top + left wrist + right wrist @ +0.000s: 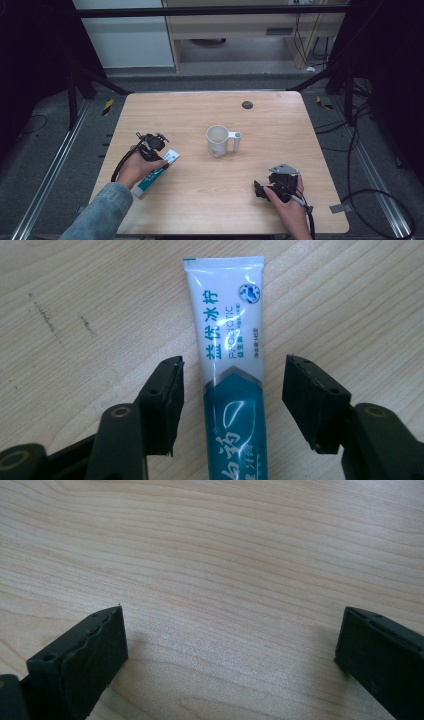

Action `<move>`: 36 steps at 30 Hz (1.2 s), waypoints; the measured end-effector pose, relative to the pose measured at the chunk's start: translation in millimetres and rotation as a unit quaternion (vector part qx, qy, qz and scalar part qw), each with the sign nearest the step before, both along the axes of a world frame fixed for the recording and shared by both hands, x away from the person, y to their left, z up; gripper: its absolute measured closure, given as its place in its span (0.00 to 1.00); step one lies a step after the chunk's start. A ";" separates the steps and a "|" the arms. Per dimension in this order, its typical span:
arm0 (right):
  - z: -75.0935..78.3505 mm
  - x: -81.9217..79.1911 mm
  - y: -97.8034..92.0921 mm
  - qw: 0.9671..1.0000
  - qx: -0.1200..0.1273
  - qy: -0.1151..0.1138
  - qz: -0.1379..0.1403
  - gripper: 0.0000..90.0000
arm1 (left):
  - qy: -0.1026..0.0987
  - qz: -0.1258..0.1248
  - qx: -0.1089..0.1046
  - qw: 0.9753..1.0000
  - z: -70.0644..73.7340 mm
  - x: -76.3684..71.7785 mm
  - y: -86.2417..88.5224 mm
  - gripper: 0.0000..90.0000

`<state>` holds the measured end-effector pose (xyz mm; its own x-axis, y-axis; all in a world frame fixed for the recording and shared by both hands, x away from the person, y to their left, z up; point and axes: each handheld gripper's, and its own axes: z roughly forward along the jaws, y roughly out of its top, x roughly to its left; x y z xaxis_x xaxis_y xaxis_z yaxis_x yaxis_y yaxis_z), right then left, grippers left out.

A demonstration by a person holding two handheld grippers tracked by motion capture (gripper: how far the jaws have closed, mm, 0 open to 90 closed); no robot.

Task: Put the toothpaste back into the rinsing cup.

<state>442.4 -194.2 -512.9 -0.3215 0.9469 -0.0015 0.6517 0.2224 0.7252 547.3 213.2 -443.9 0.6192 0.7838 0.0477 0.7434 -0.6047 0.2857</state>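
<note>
Toothpaste tube, white-and-teal soft plastic point(230, 370), lay near table's left edge between left gripper's point(230, 405) 2 open jaws; light, squashy, best gripped mid-body.

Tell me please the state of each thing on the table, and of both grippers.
Toothpaste tube: lying flat on the table, between the open jaws of the left gripper, not clamped.
Mug: upright, looks empty, handle toward the right, free of both grippers.
Left gripper: open, one jaw on each side of the tube.
Right gripper: open, low over bare wood, holding nothing.
Table: bare wood.
</note>
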 end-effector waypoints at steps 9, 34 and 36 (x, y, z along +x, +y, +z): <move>0.0 0.0 0.0 1.000 0.000 0.000 0.000 0.00 | 0.010 0.011 0.004 1.000 -12.1 5.2 0.5 0.49; 0.0 0.0 0.0 1.000 0.000 0.000 0.000 0.00 | 0.014 -0.001 0.008 1.000 -15.4 3.8 -3.3 0.72; -0.1 0.0 -0.1 1.000 -0.001 0.000 0.001 0.00 | 0.006 -0.003 0.004 1.000 -14.1 1.4 -3.5 0.77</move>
<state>442.4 -194.2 -512.9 -0.3225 0.9466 -0.0033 0.6508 0.2243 0.7253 548.7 209.7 -458.0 0.6247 0.7794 0.0476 0.7427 -0.6119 0.2720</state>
